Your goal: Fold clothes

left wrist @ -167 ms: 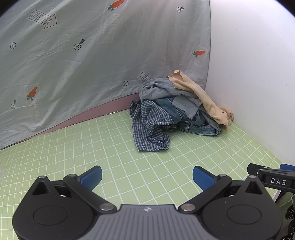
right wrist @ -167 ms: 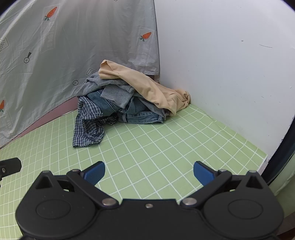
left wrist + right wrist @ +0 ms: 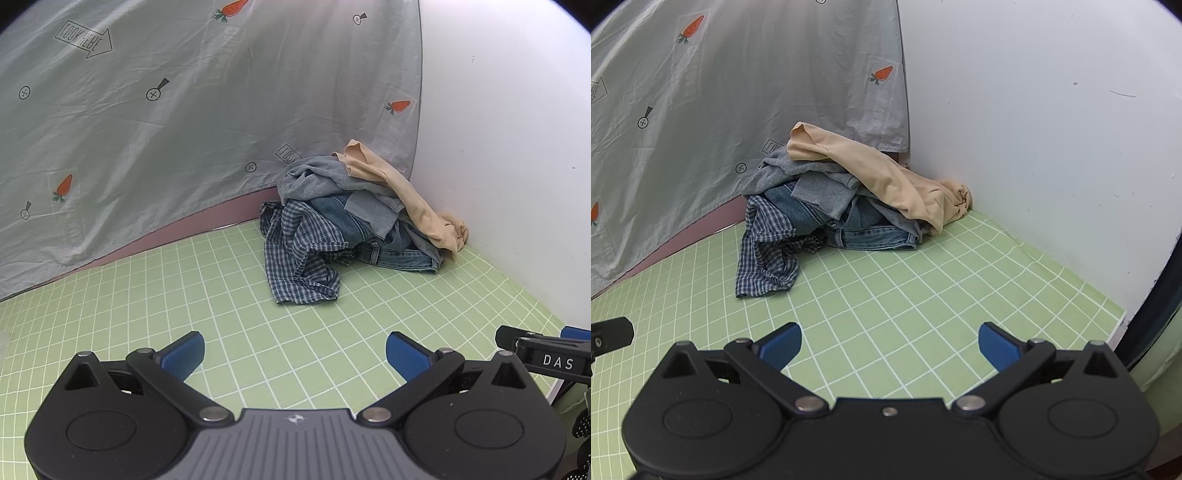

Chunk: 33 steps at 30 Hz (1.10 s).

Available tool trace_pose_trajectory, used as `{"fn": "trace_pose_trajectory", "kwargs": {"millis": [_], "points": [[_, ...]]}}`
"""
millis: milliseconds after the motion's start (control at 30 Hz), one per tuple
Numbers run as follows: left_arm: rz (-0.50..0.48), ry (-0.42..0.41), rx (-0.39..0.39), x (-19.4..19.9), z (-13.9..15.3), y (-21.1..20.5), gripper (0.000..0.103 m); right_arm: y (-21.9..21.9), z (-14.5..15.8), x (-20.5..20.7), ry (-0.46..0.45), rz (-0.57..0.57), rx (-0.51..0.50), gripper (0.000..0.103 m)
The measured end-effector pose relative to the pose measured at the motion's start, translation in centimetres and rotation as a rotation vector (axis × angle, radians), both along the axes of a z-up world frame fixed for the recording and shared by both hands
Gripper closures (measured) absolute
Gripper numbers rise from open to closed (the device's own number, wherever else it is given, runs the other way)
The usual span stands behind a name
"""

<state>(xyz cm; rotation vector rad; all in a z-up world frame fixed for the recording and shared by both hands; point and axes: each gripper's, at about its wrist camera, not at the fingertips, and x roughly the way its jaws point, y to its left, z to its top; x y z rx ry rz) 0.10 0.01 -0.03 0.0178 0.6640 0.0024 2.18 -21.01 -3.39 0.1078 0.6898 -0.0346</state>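
Observation:
A heap of clothes (image 3: 354, 218) (image 3: 849, 206) lies in the far corner of the green grid mat (image 3: 221, 295) (image 3: 905, 295). A beige garment (image 3: 413, 199) (image 3: 886, 181) drapes over the top, with a grey top (image 3: 314, 181) (image 3: 820, 184), blue jeans (image 3: 399, 254) (image 3: 871, 234) and a blue checked shirt (image 3: 299, 258) (image 3: 764, 254) beneath. My left gripper (image 3: 294, 352) stands open over bare mat, well short of the heap. My right gripper (image 3: 889, 345) is open too, nothing between its blue pads. The right gripper's black tip (image 3: 546, 354) shows at the left wrist view's right edge.
A grey sheet printed with carrots (image 3: 166, 129) (image 3: 720, 110) hangs behind the mat on the left. A white wall (image 3: 509, 147) (image 3: 1052, 147) closes the right side. The mat's right edge (image 3: 1119, 321) drops off beside a dark upright (image 3: 1160, 295).

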Motion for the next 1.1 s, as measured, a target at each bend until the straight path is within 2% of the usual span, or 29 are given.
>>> {"fn": "trace_pose_trajectory", "kwargs": {"millis": [1100], "points": [[-0.006,0.010,0.009,0.98,0.00,0.25,0.000,-0.05,-0.24,0.78,0.002,-0.014,-0.005,0.000]]}}
